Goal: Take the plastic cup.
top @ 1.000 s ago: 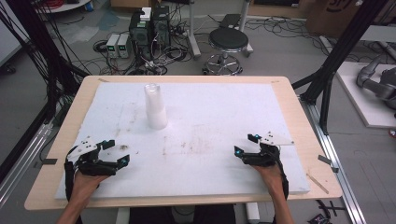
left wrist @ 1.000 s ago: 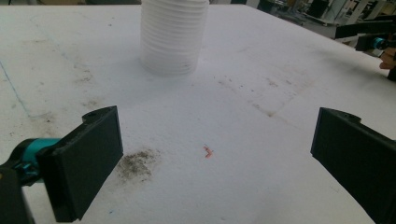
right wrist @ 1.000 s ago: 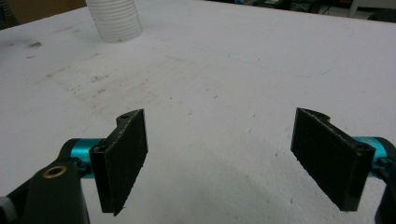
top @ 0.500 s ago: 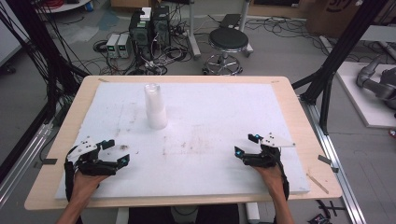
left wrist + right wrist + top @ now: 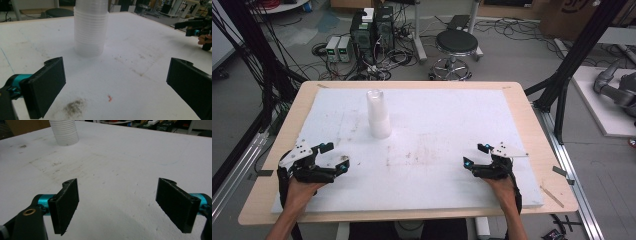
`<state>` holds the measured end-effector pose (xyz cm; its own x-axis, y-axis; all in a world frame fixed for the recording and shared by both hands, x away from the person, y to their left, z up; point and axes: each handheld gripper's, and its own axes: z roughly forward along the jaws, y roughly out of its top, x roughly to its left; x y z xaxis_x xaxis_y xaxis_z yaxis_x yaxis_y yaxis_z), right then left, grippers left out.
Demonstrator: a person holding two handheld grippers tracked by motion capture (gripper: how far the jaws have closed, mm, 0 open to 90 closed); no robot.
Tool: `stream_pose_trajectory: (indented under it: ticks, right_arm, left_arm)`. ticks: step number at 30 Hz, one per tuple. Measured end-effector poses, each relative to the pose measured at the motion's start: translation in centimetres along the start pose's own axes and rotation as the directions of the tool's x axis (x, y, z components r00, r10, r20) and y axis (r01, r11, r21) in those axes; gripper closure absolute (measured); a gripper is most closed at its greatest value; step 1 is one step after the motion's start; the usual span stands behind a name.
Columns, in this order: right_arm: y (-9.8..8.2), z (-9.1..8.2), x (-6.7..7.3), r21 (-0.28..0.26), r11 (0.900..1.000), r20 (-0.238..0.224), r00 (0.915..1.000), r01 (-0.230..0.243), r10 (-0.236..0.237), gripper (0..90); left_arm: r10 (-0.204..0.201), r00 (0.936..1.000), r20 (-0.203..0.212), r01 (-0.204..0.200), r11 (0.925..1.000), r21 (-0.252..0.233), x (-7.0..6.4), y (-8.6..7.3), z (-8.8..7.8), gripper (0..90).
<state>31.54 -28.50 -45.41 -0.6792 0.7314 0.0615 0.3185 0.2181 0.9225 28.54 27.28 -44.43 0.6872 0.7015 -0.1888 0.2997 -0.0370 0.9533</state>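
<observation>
A stack of translucent white cups (image 5: 378, 115) stands upside down on the white board (image 5: 447, 115), left of its middle. My left gripper (image 5: 335, 156) rests low at the board's near left, jaws wide apart with nothing between them; the cup stack (image 5: 90, 27) rises straight ahead of it. My right gripper (image 5: 475, 155) sits at the near right, also open and empty. From the right gripper view the cup stack (image 5: 64, 132) stands at the far upper left, well away from the jaws (image 5: 117, 202).
The board lies on a wooden table (image 5: 532, 130). Smudges and a small red mark (image 5: 109, 98) stain the board's surface. Beyond the table are a black stool (image 5: 456, 44), computer boxes with cables (image 5: 372, 30) and black frame posts (image 5: 572, 60).
</observation>
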Motion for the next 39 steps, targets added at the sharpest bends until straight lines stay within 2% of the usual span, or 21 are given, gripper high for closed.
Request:
stream_pose_trajectory:
  ticks: [6, 7, 9, 15, 18, 19, 21, 22, 29, 32, 35, 39]
  right_arm:
    - [0.0, 0.0, 0.1, -0.004, 1.0, -0.005, 0.9999, 0.009, -0.009, 18.8]
    - [0.0, 0.0, 0.1, -0.004, 1.0, -0.005, 0.9999, 0.009, -0.009, 18.8]
    - [0.0, 0.0, 0.0, -0.001, 1.0, -0.009, 0.9999, 0.004, -0.004, 18.8]
    - [0.0, -0.1, -0.1, -0.004, 1.0, -0.014, 0.9999, -0.008, 0.008, 18.8]
    - [0.0, -0.1, -0.1, -0.007, 1.0, -0.015, 0.9999, -0.005, 0.005, 18.8]
    - [0.0, -0.1, -0.1, -0.004, 1.0, -0.016, 0.9999, -0.006, 0.006, 18.8]
    - [0.0, -0.1, -0.1, -0.004, 1.0, -0.016, 0.9999, -0.006, 0.006, 18.8]
    - [0.0, -0.1, -0.1, -0.002, 1.0, -0.016, 0.9998, -0.009, 0.009, 18.8]
    - [0.0, -0.1, -0.1, -0.007, 1.0, -0.014, 0.9999, -0.009, 0.009, 18.8]
    - [0.0, 0.0, -0.2, -0.002, 1.0, -0.014, 0.9999, -0.005, 0.005, 18.8]
    - [0.0, 0.0, -0.2, 0.0, 1.0, -0.012, 0.9999, -0.008, 0.008, 18.8]
    - [0.0, 0.0, -0.1, 0.0, 1.0, -0.015, 0.9997, -0.018, 0.018, 18.8]
  left_arm:
    - [0.035, 0.999, 0.029, -0.035, 0.9994, -0.005, 0.7, 3.5, 0.4, 2.1]
    - [0.035, 0.999, 0.029, -0.035, 0.9994, -0.005, 0.7, 3.5, 0.4, 2.1]
    - [0.05, 0.9977, 0.045, -0.05, 0.9986, -0.018, 1.2, 5.6, 0.5, 2.1]
    - [0.088, 0.9945, 0.056, -0.088, 0.9961, -0.003, 2.2, 9.0, 1.3, 2.1]
    - [0.1, 0.9929, 0.064, -0.101, 0.9949, 0.009, 2.4, 9.9, 1.9, 2.1]
    - [0.118, 0.9906, 0.069, -0.12, 0.9926, 0.021, 2.6, 10.8, 2.5, 2.1]
    - [0.123, 0.9899, 0.07, -0.125, 0.9917, 0.03, 2.7, 11.2, 2.8, 2.1]
    - [0.133, 0.9886, 0.072, -0.136, 0.9901, 0.036, 2.8, 11.9, 3.4, 2.1]
    - [0.15, 0.985, 0.084, -0.157, 0.9847, 0.076, 3.1, 13.5, 5.7, 2.1]
    - [0.167, 0.9811, 0.098, -0.177, 0.9792, 0.1, 3.2, 14.4, 7.0, 2.1]
    - [0.189, 0.9761, 0.107, -0.203, 0.9688, 0.142, 3.2, 15.4, 8.2, 2.1]
    - [0.198, 0.9713, 0.132, -0.22, 0.9596, 0.176, 3.1, 16.5, 9.7, 2.1]
